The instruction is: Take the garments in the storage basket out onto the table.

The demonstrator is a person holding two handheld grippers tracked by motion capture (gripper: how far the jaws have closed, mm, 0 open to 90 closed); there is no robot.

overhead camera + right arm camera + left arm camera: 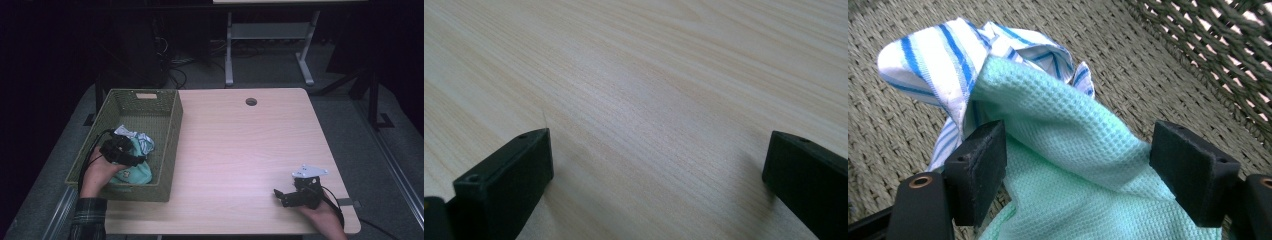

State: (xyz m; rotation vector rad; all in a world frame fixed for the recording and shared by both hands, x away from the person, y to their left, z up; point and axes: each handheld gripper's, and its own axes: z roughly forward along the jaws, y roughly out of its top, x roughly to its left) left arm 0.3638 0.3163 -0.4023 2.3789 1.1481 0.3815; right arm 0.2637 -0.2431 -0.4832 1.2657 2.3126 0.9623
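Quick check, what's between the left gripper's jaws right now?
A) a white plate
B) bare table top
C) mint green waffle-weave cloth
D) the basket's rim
C: in the left gripper view the mint green waffle-weave cloth bulges up between the left gripper jaws, which stand apart and unclamped, inside the green woven basket, with a blue-striped white cloth behind it.

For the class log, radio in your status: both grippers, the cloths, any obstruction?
Left gripper open, jaws astride mint cloth in basket. Striped cloth under it. Right gripper open over bare table. Nothing blocking.
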